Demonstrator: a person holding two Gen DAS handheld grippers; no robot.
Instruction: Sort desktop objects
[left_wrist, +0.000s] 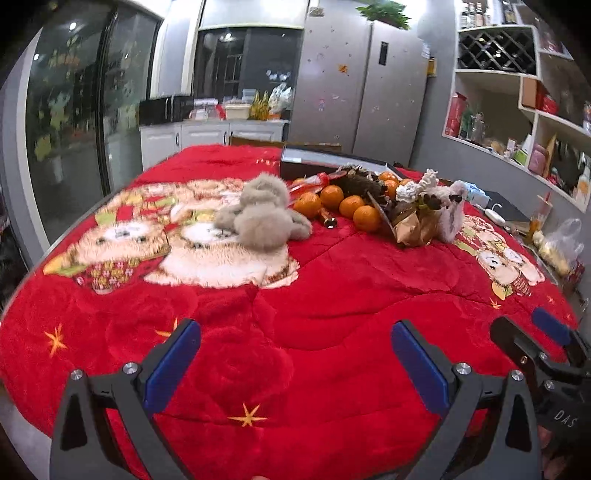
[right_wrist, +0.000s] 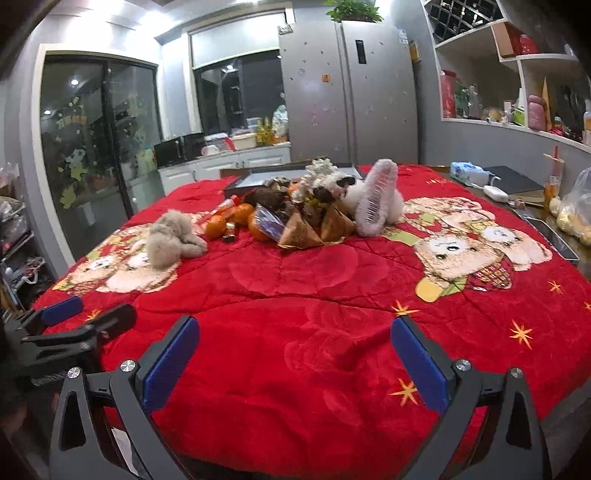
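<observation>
Both grippers spread wide, holding nothing. Left wrist view: my left gripper low over red blanket; grey plush toy well ahead, slightly left; oranges beside it, ahead right; right gripper at my right edge. Right wrist view: my right gripper over near blanket; clutter pile straight ahead, far; grey plush toy ahead left; dark tray behind pile.

Left claw and right claw, both spread wide.
</observation>
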